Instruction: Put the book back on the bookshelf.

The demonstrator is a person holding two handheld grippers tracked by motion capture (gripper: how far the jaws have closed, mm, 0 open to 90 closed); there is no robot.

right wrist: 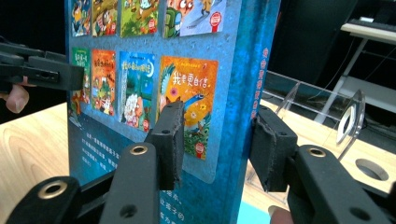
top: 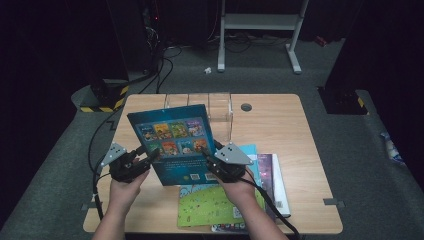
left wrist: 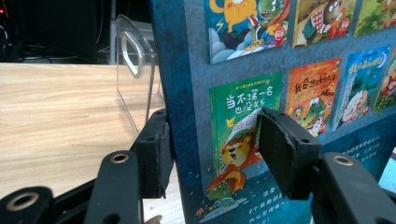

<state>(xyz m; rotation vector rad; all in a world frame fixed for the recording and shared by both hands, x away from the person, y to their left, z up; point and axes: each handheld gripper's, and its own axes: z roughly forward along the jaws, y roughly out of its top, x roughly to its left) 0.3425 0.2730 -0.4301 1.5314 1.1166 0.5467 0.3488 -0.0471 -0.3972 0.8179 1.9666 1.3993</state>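
Note:
A blue picture book [top: 172,140] with small cover pictures on its back stands upright above the table. It is held from both sides. My left gripper [top: 150,157] is shut on its left edge. In the left gripper view the book [left wrist: 243,70] sits between the jaws of that gripper [left wrist: 215,121], one pad behind the edge and one on the printed face. My right gripper [top: 210,159] is shut on the right edge. In the right gripper view that gripper [right wrist: 218,112] clamps the book [right wrist: 154,70] by its spine, and the left gripper [right wrist: 42,70] shows at the far edge.
A clear acrylic book holder [top: 210,107] stands on the wooden table [top: 280,130] just behind the book. A green book [top: 210,205], a teal one [top: 252,155] and a dark purple one [top: 267,170] lie flat under my right hand. A round cable hole [top: 246,106] is at the back.

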